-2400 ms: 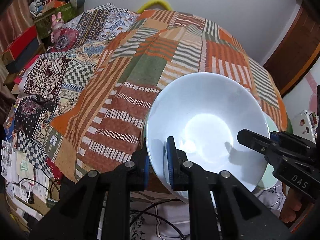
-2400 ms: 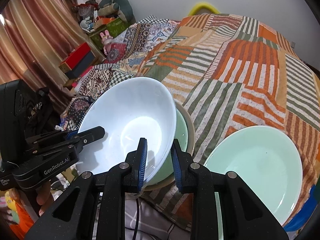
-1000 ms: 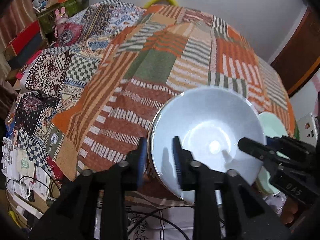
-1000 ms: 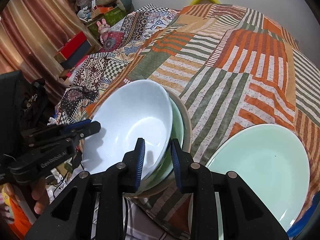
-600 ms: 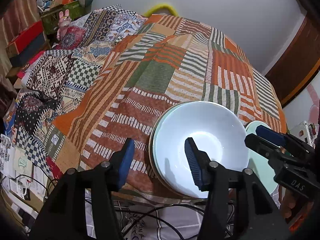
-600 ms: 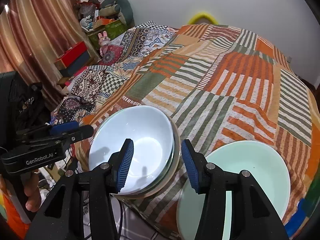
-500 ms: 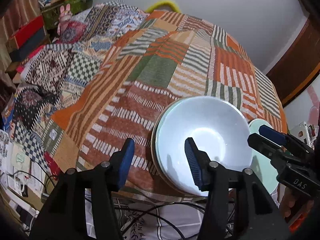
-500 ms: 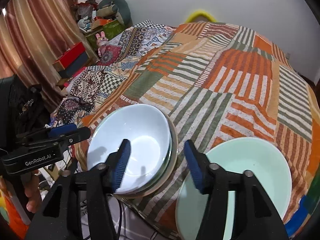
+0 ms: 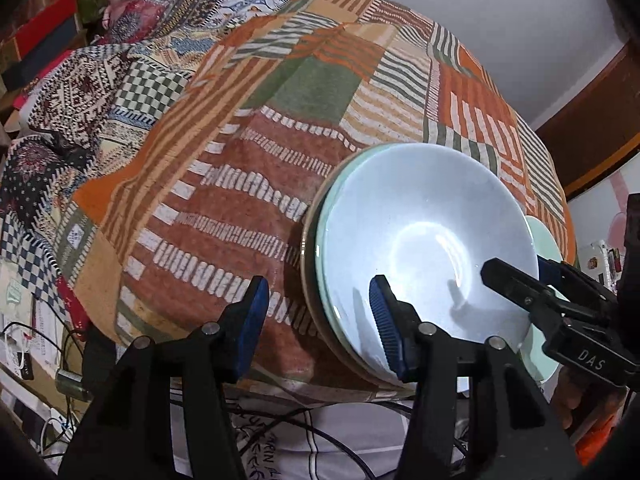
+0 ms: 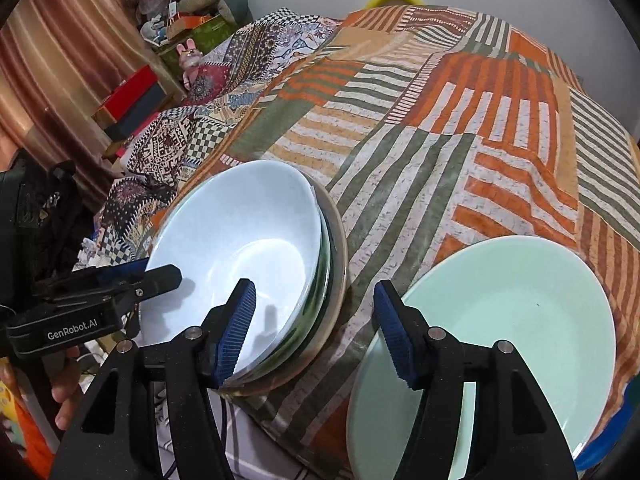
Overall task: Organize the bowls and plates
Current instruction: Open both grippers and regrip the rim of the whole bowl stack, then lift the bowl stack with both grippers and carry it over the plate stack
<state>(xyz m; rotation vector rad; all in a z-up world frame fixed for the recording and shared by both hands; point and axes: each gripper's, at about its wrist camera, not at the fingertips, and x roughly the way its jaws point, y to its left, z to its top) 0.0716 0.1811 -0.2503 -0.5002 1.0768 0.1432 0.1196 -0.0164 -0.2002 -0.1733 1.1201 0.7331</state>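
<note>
A white bowl [image 9: 424, 248] [image 10: 240, 232] sits nested on top of a stack, over a green bowl [image 10: 325, 268] and a tan plate [image 10: 341, 240], near the front edge of the table. My left gripper [image 9: 318, 322] is open and straddles the stack's left rim without pressing on it. My right gripper [image 10: 316, 330] is open astride the stack's right rim, pads clear of it. A large pale green plate [image 10: 500, 320] lies to the right of the stack. Each gripper shows in the other's view: the right gripper [image 9: 520, 284] and the left gripper [image 10: 120, 288].
A patchwork cloth [image 10: 440, 120] covers the table. Below its front edge lie cables [image 9: 280, 432] and papers. Boxes and toys [image 10: 188, 40] are piled at the back left by a curtain [image 10: 52, 60]. Something blue [image 10: 600, 454] pokes out under the green plate.
Both grippers have let go of the white bowl's rim and opened. The bowl, tilted and held before, now rests level in the stack. The left gripper has come down closer to it.
</note>
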